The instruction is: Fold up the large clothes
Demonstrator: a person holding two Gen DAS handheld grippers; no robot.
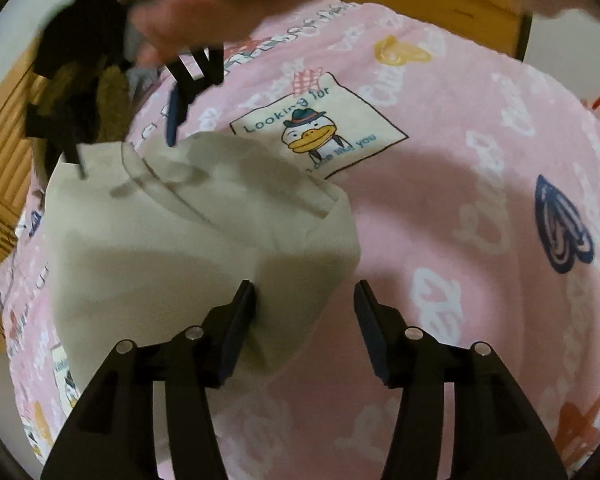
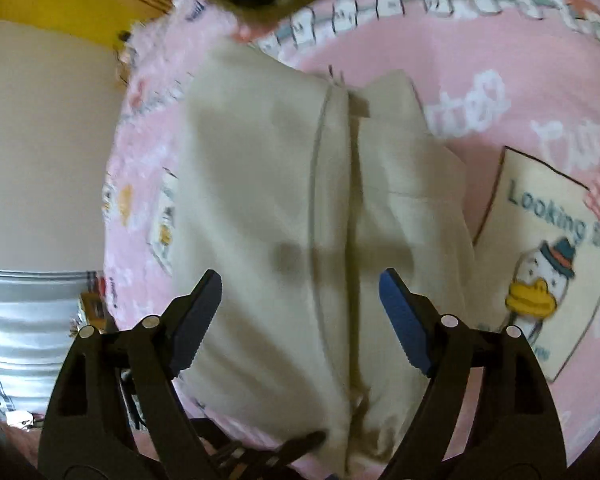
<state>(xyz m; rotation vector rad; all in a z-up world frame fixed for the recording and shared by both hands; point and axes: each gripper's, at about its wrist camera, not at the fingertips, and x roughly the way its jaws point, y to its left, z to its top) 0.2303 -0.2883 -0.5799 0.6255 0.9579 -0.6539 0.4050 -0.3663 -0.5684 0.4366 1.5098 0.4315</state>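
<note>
In the left wrist view, the left gripper (image 1: 305, 300) is seen released, its 2 fingers spread above the edge of the folded beige garment (image 1: 172, 248) laid on the pink printed bedsheet (image 1: 460, 208), while in the right wrist view the right gripper (image 2: 300, 292) is likewise held unclenched over the garment's central seam.

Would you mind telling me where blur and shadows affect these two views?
Left wrist view: the right hand-held gripper at top left is motion-blurred and shadows the beige garment. Right wrist view: mild blur overall; finger shadows cross the garment; the duck print stays readable.
</note>
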